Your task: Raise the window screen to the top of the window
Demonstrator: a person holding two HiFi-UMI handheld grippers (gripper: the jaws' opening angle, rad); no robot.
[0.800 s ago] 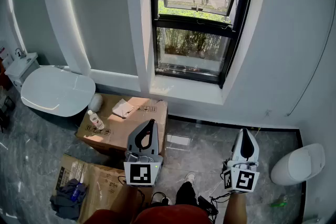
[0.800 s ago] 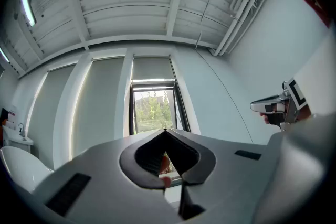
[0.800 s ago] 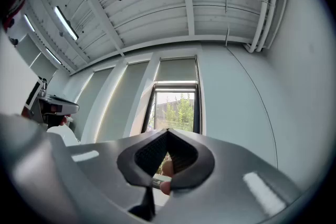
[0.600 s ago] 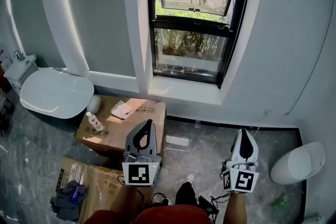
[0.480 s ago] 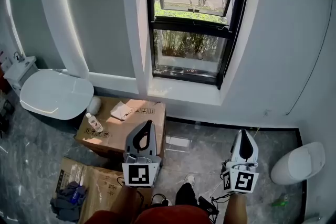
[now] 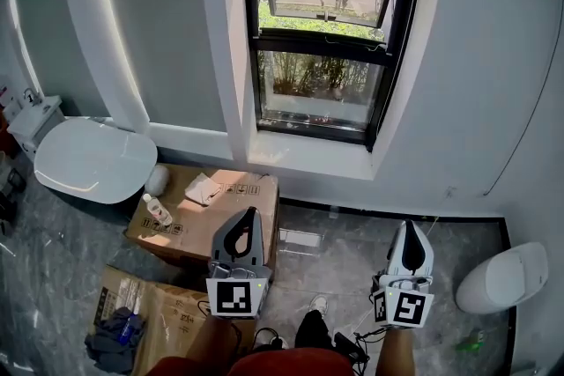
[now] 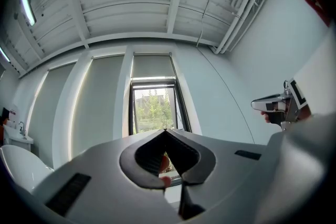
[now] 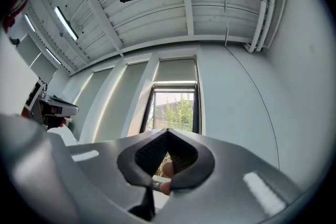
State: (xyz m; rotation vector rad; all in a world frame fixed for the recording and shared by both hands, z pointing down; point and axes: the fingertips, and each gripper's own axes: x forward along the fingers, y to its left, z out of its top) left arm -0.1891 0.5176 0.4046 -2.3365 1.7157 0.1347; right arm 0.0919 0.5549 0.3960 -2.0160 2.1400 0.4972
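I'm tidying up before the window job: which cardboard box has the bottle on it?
The farther box, with the bottle on its left end; the nearer box carries dark bundled cloth.

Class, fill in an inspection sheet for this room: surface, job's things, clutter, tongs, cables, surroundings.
Surface: grey tiled floor.
Job's things: window, upper sash tilted open; screen not made out.
Clutter: cardboard boxes, bottle, cloth heap.
Tongs: left tongs and right tongs shut, empty, short of the window.
Cables: tangle by the feet; wire on the right wall.
Surroundings: toilet at left, white fixture at right.
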